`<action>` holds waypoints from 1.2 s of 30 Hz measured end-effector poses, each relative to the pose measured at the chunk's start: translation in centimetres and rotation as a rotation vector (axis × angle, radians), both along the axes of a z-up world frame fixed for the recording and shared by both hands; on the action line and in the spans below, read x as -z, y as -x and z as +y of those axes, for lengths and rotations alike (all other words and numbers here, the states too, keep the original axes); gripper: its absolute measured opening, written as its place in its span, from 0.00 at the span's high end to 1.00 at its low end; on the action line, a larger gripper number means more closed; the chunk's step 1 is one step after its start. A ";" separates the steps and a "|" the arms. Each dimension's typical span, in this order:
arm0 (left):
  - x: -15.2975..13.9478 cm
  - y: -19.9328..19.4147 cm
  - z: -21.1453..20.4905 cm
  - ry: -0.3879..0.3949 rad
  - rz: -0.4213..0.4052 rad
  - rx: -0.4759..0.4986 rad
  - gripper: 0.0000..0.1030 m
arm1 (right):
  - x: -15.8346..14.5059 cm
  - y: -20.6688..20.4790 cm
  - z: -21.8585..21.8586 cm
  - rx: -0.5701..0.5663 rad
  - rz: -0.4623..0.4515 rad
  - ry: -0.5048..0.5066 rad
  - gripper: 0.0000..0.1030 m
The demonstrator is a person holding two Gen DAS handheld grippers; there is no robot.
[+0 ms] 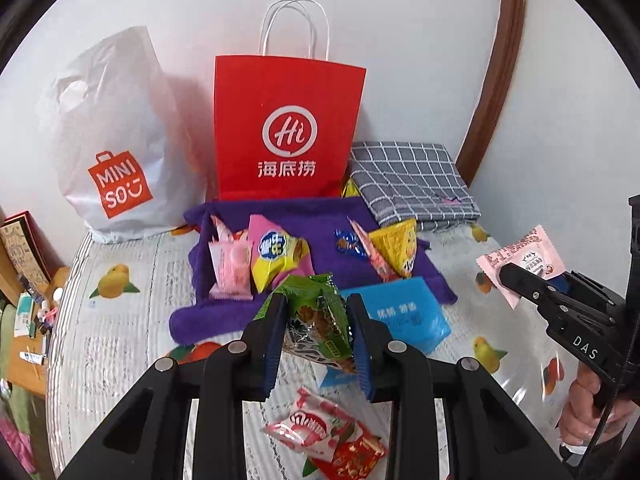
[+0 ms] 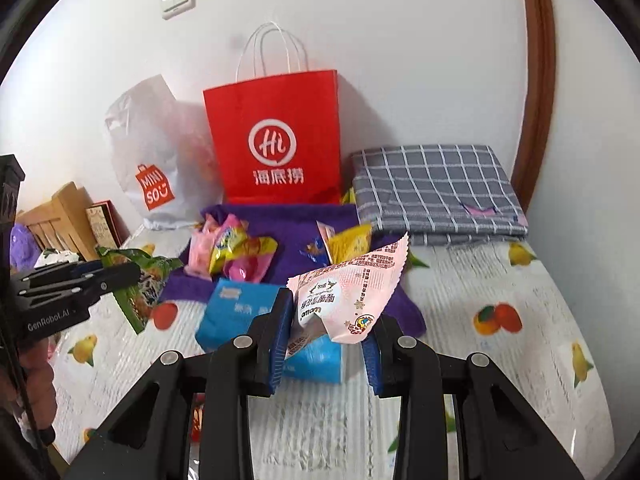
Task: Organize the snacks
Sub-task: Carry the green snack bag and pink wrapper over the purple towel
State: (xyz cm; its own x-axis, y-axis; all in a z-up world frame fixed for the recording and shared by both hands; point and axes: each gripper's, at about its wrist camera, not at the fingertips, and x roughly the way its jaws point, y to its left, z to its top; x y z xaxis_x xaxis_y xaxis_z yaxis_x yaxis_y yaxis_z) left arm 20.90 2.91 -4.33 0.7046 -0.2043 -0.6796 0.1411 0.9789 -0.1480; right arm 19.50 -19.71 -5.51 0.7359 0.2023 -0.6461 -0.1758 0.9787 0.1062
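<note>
Right now my left gripper (image 1: 318, 320) is clamped on a green snack packet (image 1: 318, 316), lifted clear of the table (image 1: 120, 340). Under it, nearer me, lie a red and white packet (image 1: 316, 432) and a small red one touching it. Just ahead and to its right sits a blue tissue pack (image 1: 404, 316), partly on a purple towel (image 1: 320, 236).

My right gripper (image 2: 328, 328) pinches a pale pink packet (image 2: 352, 292) by its lower end, also off the table, with the tissue pack directly beneath it. More snacks lie ahead of both grippers on the towel: pink and yellow packets (image 1: 260, 264) on the left, a yellow one (image 1: 396, 252) on the right. Beyond the towel a red paper bag (image 1: 286, 128) stands upright at the wall, a white plastic bag (image 1: 116, 140) to its left, a folded grey checked cloth (image 2: 436, 188) to its right.
</note>
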 end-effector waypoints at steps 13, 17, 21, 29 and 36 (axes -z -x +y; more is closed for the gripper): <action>-1.5 -4.8 -0.1 0.024 -0.009 -0.002 0.72 | -2.2 -4.3 1.6 -0.055 -0.016 0.001 0.68; -1.5 -6.5 0.1 0.020 -0.008 -0.008 0.72 | -2.4 -5.6 2.0 -0.069 -0.017 -0.004 0.68; -1.5 -8.4 1.1 0.019 -0.004 -0.027 0.72 | -2.3 -7.3 2.8 -0.082 -0.017 0.001 0.68; -1.1 -12.3 3.1 0.032 0.007 -0.063 0.72 | -1.0 -10.9 3.6 -0.108 -0.001 -0.003 0.68; -0.5 -15.7 4.2 0.052 0.015 -0.090 0.72 | 0.3 -14.4 4.2 -0.136 0.031 -0.023 0.68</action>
State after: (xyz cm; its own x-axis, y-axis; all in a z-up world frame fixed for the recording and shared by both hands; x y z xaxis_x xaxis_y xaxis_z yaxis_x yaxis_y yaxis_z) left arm 36.56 7.15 -3.79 0.7112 -0.1761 -0.6805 0.0506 0.9784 -0.2003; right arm 33.92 -15.55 -5.79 0.6805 0.3139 -0.6621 -0.3030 0.9433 0.1358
